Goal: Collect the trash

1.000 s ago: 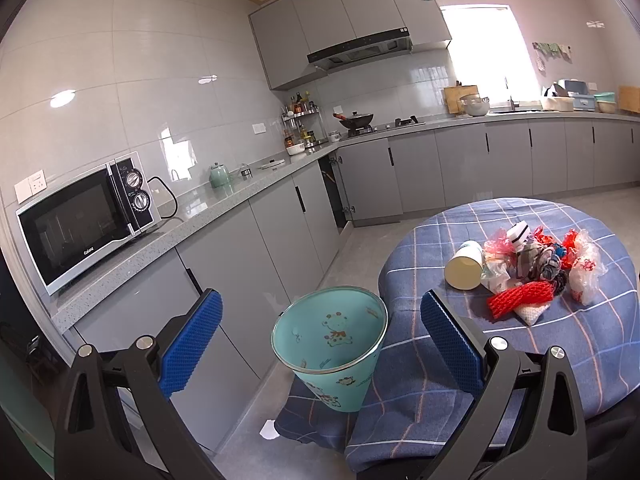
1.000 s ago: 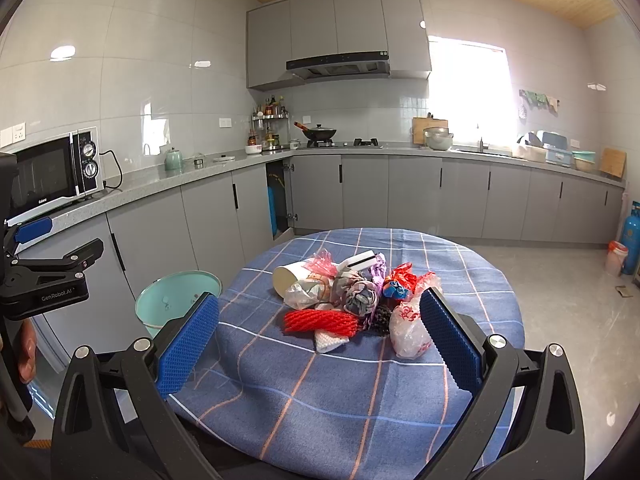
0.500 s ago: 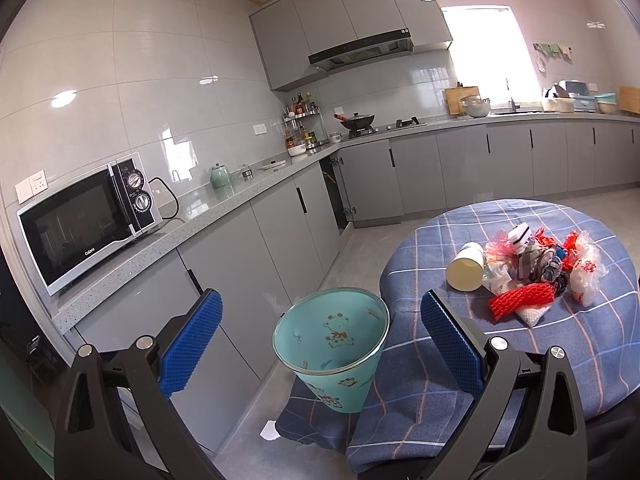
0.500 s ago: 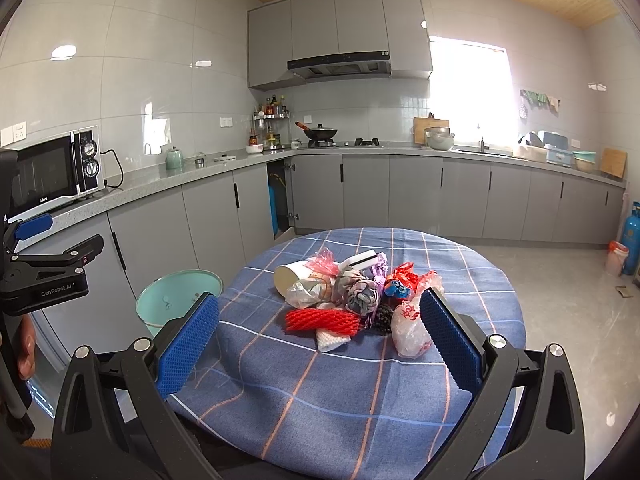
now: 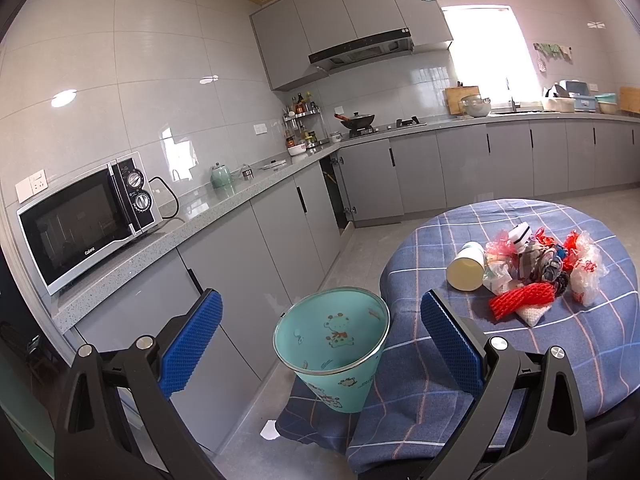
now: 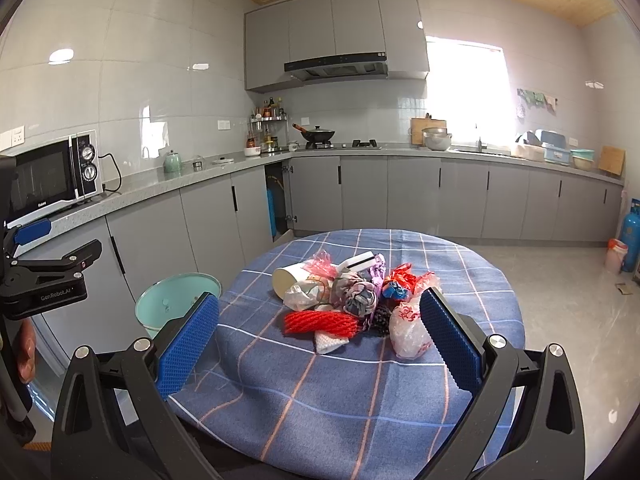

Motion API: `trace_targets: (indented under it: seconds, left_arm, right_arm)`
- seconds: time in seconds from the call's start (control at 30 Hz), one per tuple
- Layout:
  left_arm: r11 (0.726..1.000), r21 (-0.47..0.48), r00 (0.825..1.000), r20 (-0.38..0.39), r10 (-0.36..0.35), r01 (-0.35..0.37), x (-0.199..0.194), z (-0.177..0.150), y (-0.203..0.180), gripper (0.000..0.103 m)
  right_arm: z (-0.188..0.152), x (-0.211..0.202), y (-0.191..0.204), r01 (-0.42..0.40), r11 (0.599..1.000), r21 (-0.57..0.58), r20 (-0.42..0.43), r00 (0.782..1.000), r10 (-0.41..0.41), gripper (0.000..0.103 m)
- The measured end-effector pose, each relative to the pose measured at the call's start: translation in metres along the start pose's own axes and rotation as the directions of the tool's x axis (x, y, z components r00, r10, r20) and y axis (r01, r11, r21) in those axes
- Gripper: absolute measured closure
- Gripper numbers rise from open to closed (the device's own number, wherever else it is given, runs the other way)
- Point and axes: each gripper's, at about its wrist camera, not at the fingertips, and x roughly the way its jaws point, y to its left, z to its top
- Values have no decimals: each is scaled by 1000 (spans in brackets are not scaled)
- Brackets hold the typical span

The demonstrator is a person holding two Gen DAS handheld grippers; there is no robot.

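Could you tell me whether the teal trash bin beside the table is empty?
Empty, apparently: the teal trash bin shows bare inner walls and floor.

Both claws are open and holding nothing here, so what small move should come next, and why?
Probably lower the right claw onto the red foam net: it lies at the near edge of the trash pile, framed between the open jaws, and the teal bin stands beside the table, with nothing visible inside.

Daylight floods in from the blown-out white window [image 6: 466, 92] at the back right — its panes show no detail. Ceiling lamps leave glare spots on the glossy pale wall tiles [image 5: 64, 98]. Both views are bright and sharp, with fisheye bending and dark vignetting at the corners.
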Motion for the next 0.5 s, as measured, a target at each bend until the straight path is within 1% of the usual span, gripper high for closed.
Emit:
trace_targets:
  seconds: [0.27, 0.37, 0.5]
  left_arm:
    - [1000, 8, 1000, -5, -2, 2, 3, -2, -2, 5]
    - [1000, 12, 1000, -14, -2, 2, 11, -4, -5, 5]
    - [1000, 20, 999, -39, -4, 5, 28, -7, -11, 5]
  right_arm:
    - [1, 1, -4, 4, 1000, 9, 1, 1000, -4, 4]
    - [4, 4, -16, 41, 999, 19, 21, 999, -42, 4]
    - [5, 19, -38, 105, 993, 46, 6, 994, -105, 4]
